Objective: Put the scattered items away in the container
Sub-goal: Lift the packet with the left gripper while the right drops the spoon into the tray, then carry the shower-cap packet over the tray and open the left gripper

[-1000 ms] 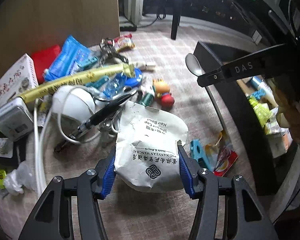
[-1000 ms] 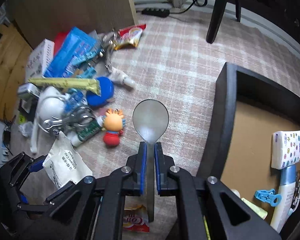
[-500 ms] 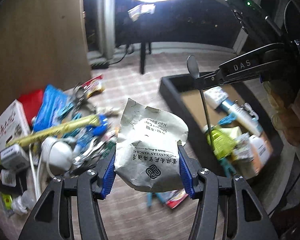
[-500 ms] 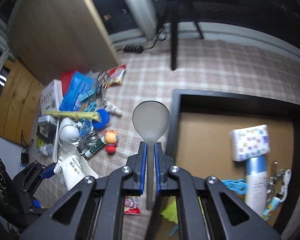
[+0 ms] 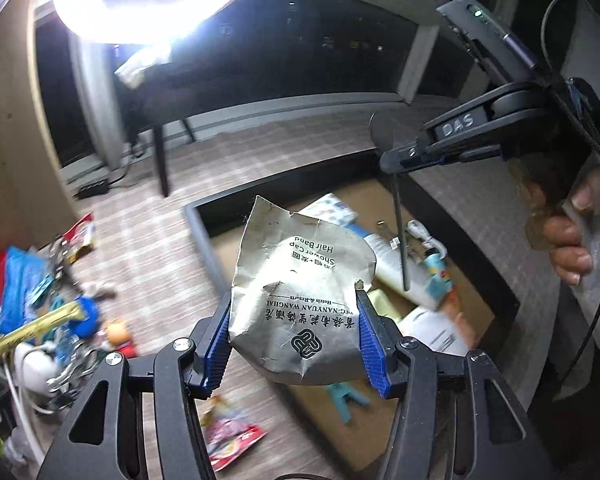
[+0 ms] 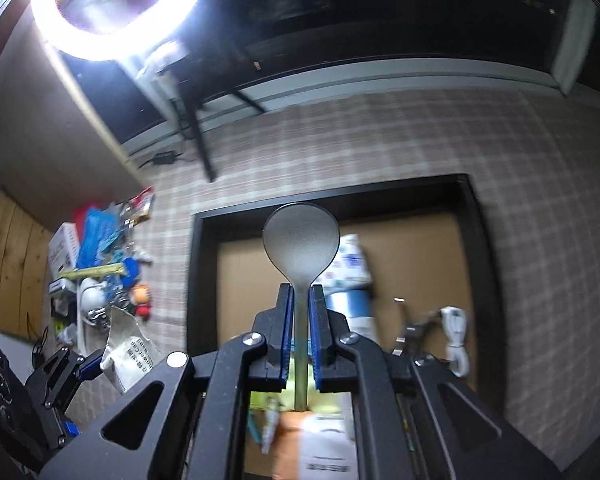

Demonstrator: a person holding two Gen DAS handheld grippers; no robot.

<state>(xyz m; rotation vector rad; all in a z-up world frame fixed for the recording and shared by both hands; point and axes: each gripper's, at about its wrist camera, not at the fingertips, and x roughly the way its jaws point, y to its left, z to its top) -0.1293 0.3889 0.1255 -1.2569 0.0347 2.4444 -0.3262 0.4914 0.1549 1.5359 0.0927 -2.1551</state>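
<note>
My left gripper (image 5: 294, 312) is shut on a crumpled white shower cap packet (image 5: 300, 300) and holds it in the air by the near left edge of the black container (image 5: 198, 224). My right gripper (image 6: 300, 300) is shut on the handle of a grey spoon (image 6: 300, 236), held above the container (image 6: 204, 240); it shows in the left wrist view (image 5: 392, 160) at upper right. The container holds a tube, a tissue pack, a cable and other items. The scattered pile (image 6: 100, 264) lies left of the container.
A red snack packet (image 5: 228, 444) and a blue clip (image 5: 346, 396) lie on the checked cloth near the container's near corner. A ring light on a stand (image 6: 116, 8) shines at the back. A wooden panel (image 5: 8, 120) stands on the left.
Both grippers have risen and moved right from the pile toward the container, carrying the packet and the spoon. The spoon now hangs over the container's inside.
</note>
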